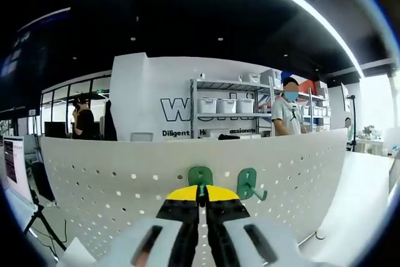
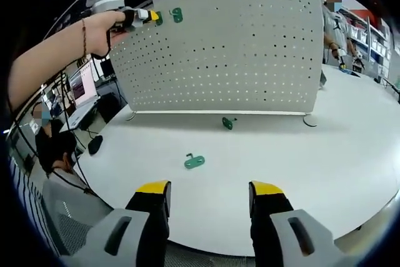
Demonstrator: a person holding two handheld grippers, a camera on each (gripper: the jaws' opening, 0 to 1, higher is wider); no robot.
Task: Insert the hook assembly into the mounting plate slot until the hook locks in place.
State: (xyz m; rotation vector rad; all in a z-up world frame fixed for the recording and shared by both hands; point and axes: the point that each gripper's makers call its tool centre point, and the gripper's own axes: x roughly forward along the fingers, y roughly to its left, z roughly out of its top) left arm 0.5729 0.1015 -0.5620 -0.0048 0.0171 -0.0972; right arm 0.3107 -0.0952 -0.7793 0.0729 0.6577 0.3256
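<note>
A white perforated mounting plate [image 1: 125,173] stands upright on the white table. My left gripper [image 1: 201,196] is shut on a green hook [image 1: 200,176] and holds it against the plate near its top edge. A second green hook [image 1: 250,184] hangs on the plate just to the right. In the right gripper view the plate [image 2: 237,48] stands at the back, with the left gripper [image 2: 149,15], held by a hand, at its upper left corner beside the hung hook [image 2: 177,14]. My right gripper [image 2: 209,191] is open over the table, holding nothing. Two loose green hooks [image 2: 194,161] [image 2: 229,122] lie ahead of it.
The round white table [image 2: 325,173] curves off to the front and left edge. A round foot [image 2: 310,120] holds the plate at the right. A person [image 1: 287,114] and shelving [image 1: 228,107] stand behind the plate; a monitor [image 2: 84,82] and a seated person are at the left.
</note>
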